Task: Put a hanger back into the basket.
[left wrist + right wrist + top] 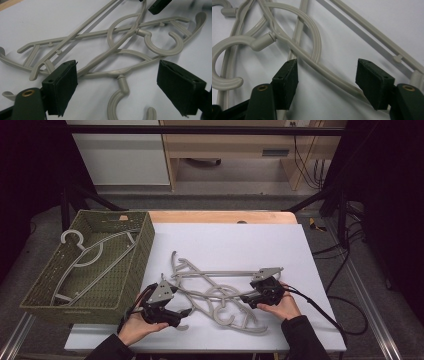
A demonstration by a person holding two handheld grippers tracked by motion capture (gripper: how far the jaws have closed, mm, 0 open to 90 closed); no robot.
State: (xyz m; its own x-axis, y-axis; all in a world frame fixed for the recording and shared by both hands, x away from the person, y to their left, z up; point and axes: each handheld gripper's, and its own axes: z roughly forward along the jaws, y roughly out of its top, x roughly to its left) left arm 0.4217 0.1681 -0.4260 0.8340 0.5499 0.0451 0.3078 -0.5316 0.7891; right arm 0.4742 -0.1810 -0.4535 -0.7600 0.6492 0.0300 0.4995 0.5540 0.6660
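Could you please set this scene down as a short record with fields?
surface: white table top
container: green woven basket at the left, holding grey hangers
work items: tangled pile of grey plastic hangers lying on the table top
left gripper: jaws open, at the near left of the pile, a hanger's neck and hook between the pads, not pressed
right gripper: jaws apart, a hanger arm running between them, pads not pressing it
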